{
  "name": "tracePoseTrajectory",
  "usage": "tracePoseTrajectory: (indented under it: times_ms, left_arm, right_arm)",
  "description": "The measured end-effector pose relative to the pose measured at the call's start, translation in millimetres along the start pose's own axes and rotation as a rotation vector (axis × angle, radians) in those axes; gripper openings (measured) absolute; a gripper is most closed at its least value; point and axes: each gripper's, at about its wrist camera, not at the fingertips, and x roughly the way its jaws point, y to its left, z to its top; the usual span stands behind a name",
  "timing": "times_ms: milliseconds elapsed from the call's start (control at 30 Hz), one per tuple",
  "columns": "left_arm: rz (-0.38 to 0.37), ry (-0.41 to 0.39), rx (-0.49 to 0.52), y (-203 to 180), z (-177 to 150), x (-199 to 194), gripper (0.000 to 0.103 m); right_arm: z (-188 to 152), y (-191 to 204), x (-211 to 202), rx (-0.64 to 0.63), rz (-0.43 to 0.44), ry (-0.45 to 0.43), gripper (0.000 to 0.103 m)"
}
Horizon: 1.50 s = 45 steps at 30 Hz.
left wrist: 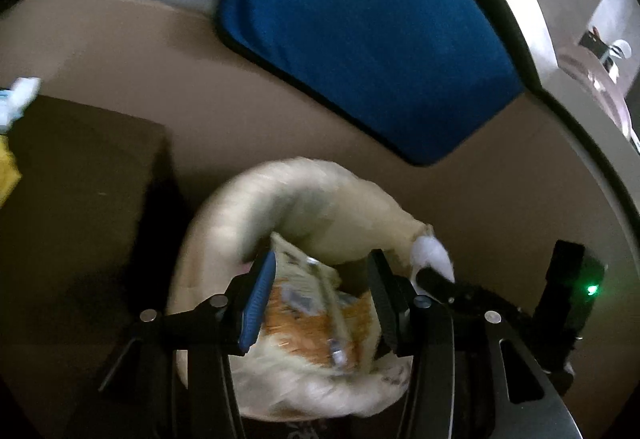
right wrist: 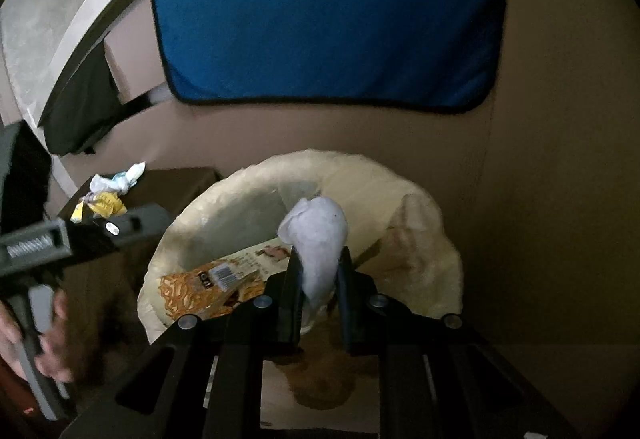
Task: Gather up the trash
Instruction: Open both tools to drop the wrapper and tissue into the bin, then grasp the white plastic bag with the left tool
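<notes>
A bin lined with a pale plastic bag [left wrist: 304, 195] [right wrist: 352, 171] stands on the floor. An orange snack wrapper [left wrist: 312, 315] [right wrist: 208, 287] lies in its mouth. My left gripper [left wrist: 320, 279] is open above the bin, its jaws wide on either side of the wrapper and apart from it. My right gripper [right wrist: 318, 275] is shut on a crumpled white tissue [right wrist: 318, 235] and holds it over the bin opening; the tissue also shows in the left wrist view [left wrist: 434, 255].
A dark low table [right wrist: 176, 183] [left wrist: 80, 175] stands left of the bin, with white [right wrist: 120, 175] and yellow [right wrist: 102, 205] crumpled wrappers on it. A blue cushion [left wrist: 360, 27] [right wrist: 328, 11] lies on the floor beyond the bin. A white curved edge [right wrist: 60, 31] runs at upper left.
</notes>
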Motion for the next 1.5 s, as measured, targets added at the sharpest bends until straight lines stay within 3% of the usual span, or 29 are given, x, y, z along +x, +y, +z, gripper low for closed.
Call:
tracePoseTrajectory:
  times_ms: [333, 533, 633, 667, 800, 1133, 1267, 1500]
  left_arm:
    - [0.15, -0.001, -0.02, 54.6, -11.0, -68.4, 0.047]
    - [0.25, -0.059, 0.028, 76.0, -15.5, -110.7, 0.047]
    - [0.288, -0.097, 0.063, 82.7, -16.8, -126.9, 0.047]
    - [0.298, -0.107, 0.068, 86.8, -17.1, -133.0, 0.047]
    - [0.309, -0.122, 0.037, 108.4, -20.1, -152.5, 0.047]
    - [0.366, -0.154, -0.019, 159.4, -37.0, -194.1, 0.047]
    - [0.414, -0.179, -0.037, 180.0, -33.9, -208.5, 0.047]
    - [0.385, -0.211, 0.0, 205.9, -2.3, -205.1, 0.048]
  right_arm:
    - [-6.8, 25.9, 31.8, -0.043, 0.05, 0.126, 0.017]
    - [-7.1, 45.5, 55.7, -0.099, 0.04, 0.259, 0.017]
    - [-6.6, 43.4, 60.3, -0.069, 0.014, 0.278, 0.029]
    - [-6.1, 42.0, 60.5, -0.051, 0.008, 0.276, 0.036]
    - [-4.2, 38.2, 50.2, -0.004, 0.014, 0.224, 0.049]
    - [20.0, 65.4, 3.5, -0.054, -0.099, -0.021, 0.053]
    - [27.2, 96.1, -3.7, -0.105, -0.066, -0.065, 0.053]
    - [17.6, 161.9, 18.9, -0.191, 0.102, -0.028, 0.053]
